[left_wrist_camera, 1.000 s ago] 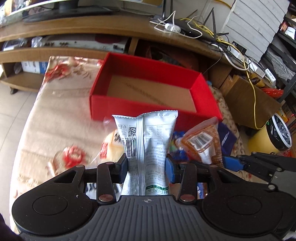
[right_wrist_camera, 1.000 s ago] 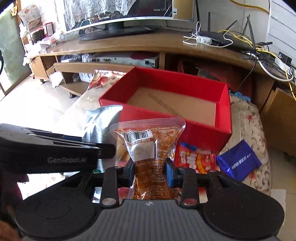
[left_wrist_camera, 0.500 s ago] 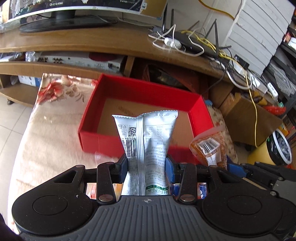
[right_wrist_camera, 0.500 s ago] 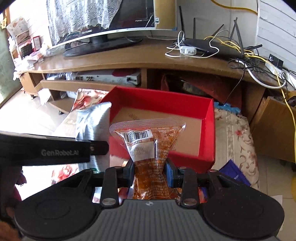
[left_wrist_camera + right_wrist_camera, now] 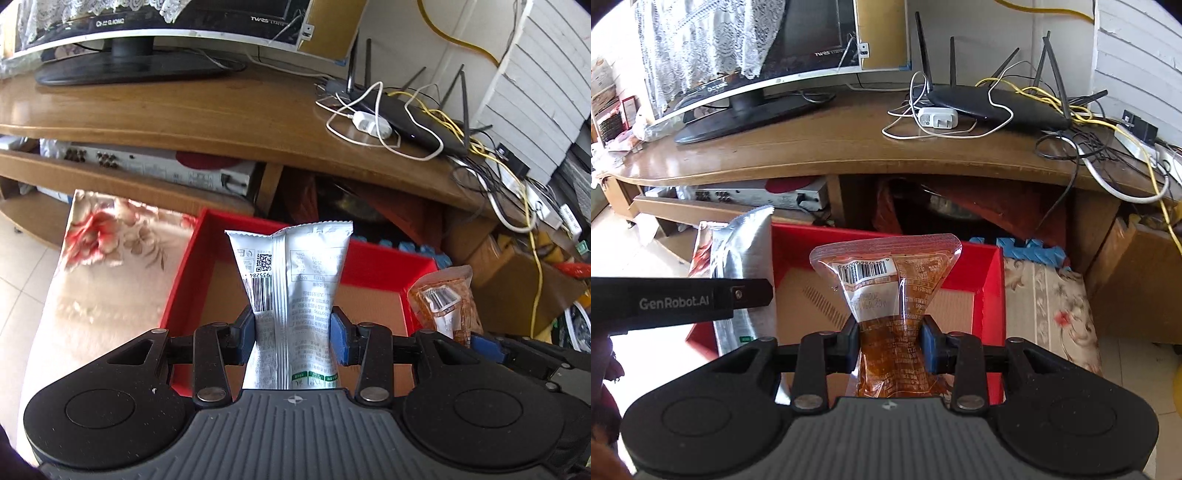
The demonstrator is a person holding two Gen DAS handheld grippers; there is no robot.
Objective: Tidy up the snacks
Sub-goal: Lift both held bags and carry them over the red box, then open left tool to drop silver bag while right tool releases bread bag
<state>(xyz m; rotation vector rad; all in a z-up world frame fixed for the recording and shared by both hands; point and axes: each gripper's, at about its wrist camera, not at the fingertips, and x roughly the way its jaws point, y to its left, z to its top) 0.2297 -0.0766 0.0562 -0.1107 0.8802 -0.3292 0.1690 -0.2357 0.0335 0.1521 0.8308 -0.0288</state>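
Snacks hang over the red box (image 5: 373,258), which sits on a floral cloth (image 5: 107,258) below the wooden TV stand (image 5: 221,110). My left gripper (image 5: 292,334) pinches the silver packet (image 5: 291,273) upright above the box's cardboard floor; my right gripper (image 5: 891,341) clamps the orange packet (image 5: 886,273) beside it, also above the box.

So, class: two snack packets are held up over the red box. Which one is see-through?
The orange packet in the right gripper; the left gripper's silver packet is opaque foil.
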